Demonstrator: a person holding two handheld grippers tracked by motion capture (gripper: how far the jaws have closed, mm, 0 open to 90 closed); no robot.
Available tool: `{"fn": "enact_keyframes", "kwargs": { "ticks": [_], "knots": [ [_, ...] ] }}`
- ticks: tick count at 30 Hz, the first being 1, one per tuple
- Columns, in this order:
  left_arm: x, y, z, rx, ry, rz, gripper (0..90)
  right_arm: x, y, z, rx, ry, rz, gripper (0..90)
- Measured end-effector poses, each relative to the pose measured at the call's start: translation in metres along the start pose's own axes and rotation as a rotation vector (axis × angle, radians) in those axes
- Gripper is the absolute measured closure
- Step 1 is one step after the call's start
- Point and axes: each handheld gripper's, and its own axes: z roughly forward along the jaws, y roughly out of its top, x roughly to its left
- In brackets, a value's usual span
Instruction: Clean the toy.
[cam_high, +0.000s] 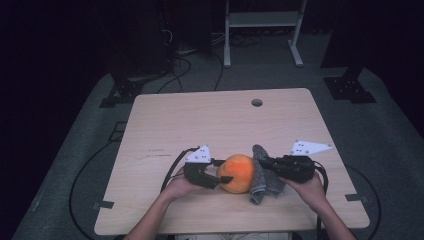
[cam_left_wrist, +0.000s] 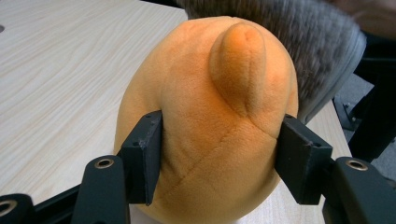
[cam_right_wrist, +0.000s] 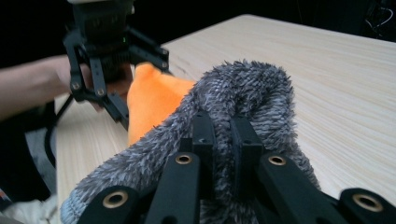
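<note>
Left gripper (cam_high: 223, 172) is clamped on the orange plush toy (cam_high: 238, 173): in the left gripper view both black pads (cam_left_wrist: 144, 156) dent the toy (cam_left_wrist: 210, 121) at its sides, approx. mid-height, so the hold looks firm. Right gripper (cam_high: 264, 162) is pinched almost fully closed on a fold of the grey fuzzy cloth (cam_high: 262, 176); in the right gripper view the fingers (cam_right_wrist: 204, 135) stand nearly together w/ the cloth (cam_right_wrist: 243, 98) bunched over and around them. Toy rests on the wooden table (cam_high: 200, 115) near the front edge, between the two hands; cloth lies against the toy's right side, touching it, and partly drapes down to the tabletop.

Step in hand is judged to be a wipe of the toy w/ the cloth. To do it well:
- Toy should be held steady by the left gripper, no extra squeeze needed; the plush is soft and deforms easily.
- Cloth should be drawn across the toy's surface in short strokes, w/ a broad fold pressed on, not just the pinched tip.
- Right pinch should be kept tight, as the fuzzy fabric could slip out under drag.
- Jaw contact between the two grippers should be avoided; they sit close.
- Push toward the left gripper is preferred, so the toy isn't pulled from its pads.
</note>
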Motion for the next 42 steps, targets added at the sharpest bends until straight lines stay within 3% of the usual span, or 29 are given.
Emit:
{"fn": "enact_keyframes", "kwargs": {
  "ticks": [5, 8, 14, 19, 24, 26, 30, 35, 36, 40, 42],
  "knots": [
    [0.007, -0.002, -0.004, -0.024, 0.016, -0.062, 39.0, -0.008, -0.015, 0.004, 0.094, -0.079, 0.001, 82.1],
    [0.008, -0.002, -0.003, -0.027, 0.020, -0.067, 39.3, -0.005, -0.014, -0.004, 0.043, -0.050, 0.030, 82.0],
    [0.004, 0.003, 0.006, -0.042, 0.046, -0.084, 39.6, 0.017, 0.013, 0.008, -0.026, 0.007, -0.052, 81.9],
    [0.013, -0.001, 0.001, -0.062, 0.047, -0.150, 39.6, 0.015, 0.010, 0.023, -0.008, 0.000, -0.051, 82.0],
    [0.016, -0.001, 0.001, -0.079, 0.054, -0.185, 39.7, 0.006, 0.000, 0.015, 0.047, -0.052, -0.042, 82.0],
    [0.015, 0.000, 0.002, -0.080, 0.059, -0.180, 39.9, 0.007, -0.001, 0.009, 0.030, -0.047, -0.029, 82.0],
    [0.010, 0.002, 0.006, -0.079, 0.063, -0.169, 40.1, 0.012, 0.007, 0.008, -0.015, -0.023, -0.050, 81.9],
    [0.006, 0.003, 0.007, -0.066, 0.025, -0.145, 34.8, 0.006, 0.002, 0.016, 0.026, -0.039, -0.047, 81.9],
    [0.003, 0.003, 0.007, -0.059, 0.006, -0.114, 34.6, 0.004, 0.001, 0.015, 0.032, -0.049, -0.046, 81.9],
    [-0.001, 0.007, 0.010, -0.050, 0.036, -0.101, 37.7, -0.002, -0.005, 0.010, 0.053, -0.082, -0.032, 81.9],
    [-0.001, 0.007, 0.011, -0.046, 0.057, -0.103, 39.7, -0.001, -0.004, 0.007, 0.042, -0.076, -0.022, 81.9]
  ]
}}
